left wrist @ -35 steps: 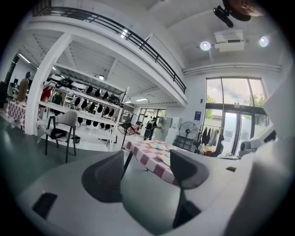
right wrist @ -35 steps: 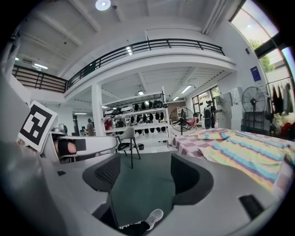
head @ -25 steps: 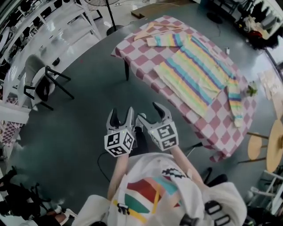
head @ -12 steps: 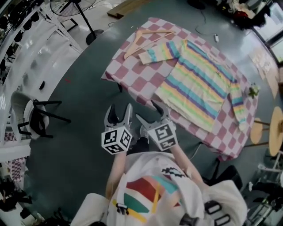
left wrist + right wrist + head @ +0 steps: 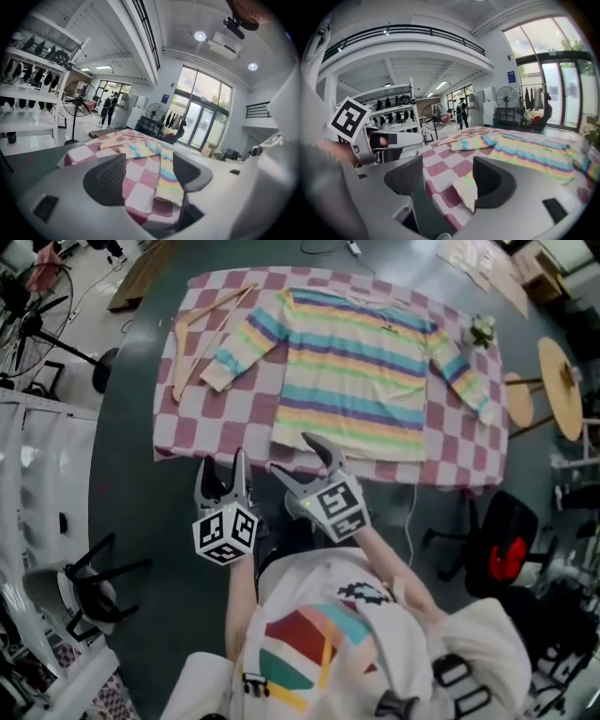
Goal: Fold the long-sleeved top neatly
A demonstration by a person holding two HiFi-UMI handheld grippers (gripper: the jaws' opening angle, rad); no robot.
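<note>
On the checked table, a striped long-sleeved top lies spread flat for folding; left gripper and right gripper hover near its hem, jaws wide, empty.

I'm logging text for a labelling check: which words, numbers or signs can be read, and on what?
Nothing reads as quotable text.
Blue wall sign: too small to read.
Chest mark on the striped top: too small to read.
Left marker cube and right marker cube: square codes, no letters.
</note>
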